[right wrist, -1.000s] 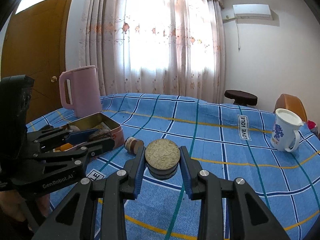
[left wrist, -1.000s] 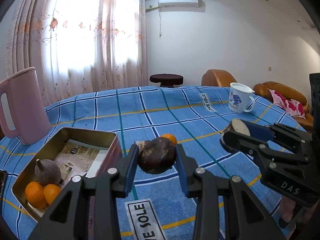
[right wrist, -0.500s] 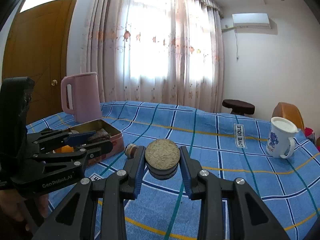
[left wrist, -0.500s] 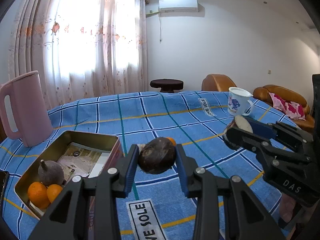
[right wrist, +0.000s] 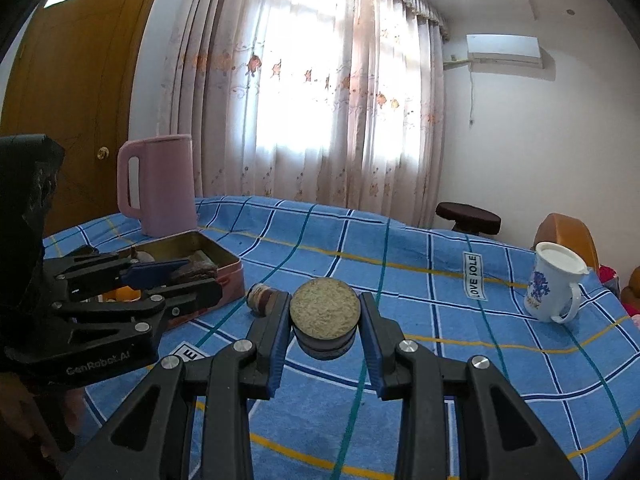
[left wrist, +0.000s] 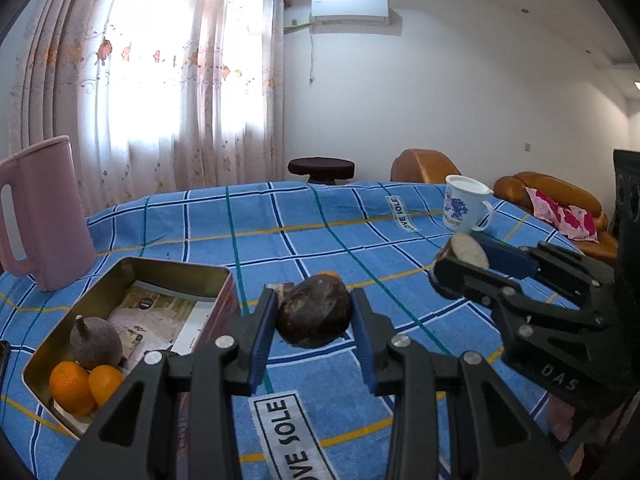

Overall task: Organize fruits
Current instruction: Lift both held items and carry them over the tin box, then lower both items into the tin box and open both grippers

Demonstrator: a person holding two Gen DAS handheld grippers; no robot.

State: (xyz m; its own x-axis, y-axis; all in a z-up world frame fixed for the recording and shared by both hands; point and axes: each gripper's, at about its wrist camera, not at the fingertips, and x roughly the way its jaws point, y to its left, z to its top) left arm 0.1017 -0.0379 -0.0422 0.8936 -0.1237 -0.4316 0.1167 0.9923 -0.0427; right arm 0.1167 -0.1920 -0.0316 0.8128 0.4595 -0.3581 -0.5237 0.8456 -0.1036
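My left gripper [left wrist: 314, 304] is shut on a dark brown round fruit [left wrist: 314, 314], held above the blue checked cloth just right of an open metal tin [left wrist: 176, 268]. In the tin lie a grey-purple fruit [left wrist: 96, 342] and two oranges [left wrist: 70, 388]. My right gripper [right wrist: 325, 308] is shut on a cut fruit half [right wrist: 325, 314], its pale flat face turned toward the camera. In the left wrist view the right gripper [left wrist: 460, 268] hangs at the right with that half [left wrist: 466, 250]. An orange [left wrist: 328, 275] and a small brown fruit piece [right wrist: 260, 298] lie on the cloth beyond.
A pink jug [left wrist: 44, 216] stands behind the tin at the left. A white mug with a blue print [left wrist: 464, 208] stands at the far right of the table. Beyond the table are a dark stool [left wrist: 320, 168] and brown sofas [left wrist: 548, 196].
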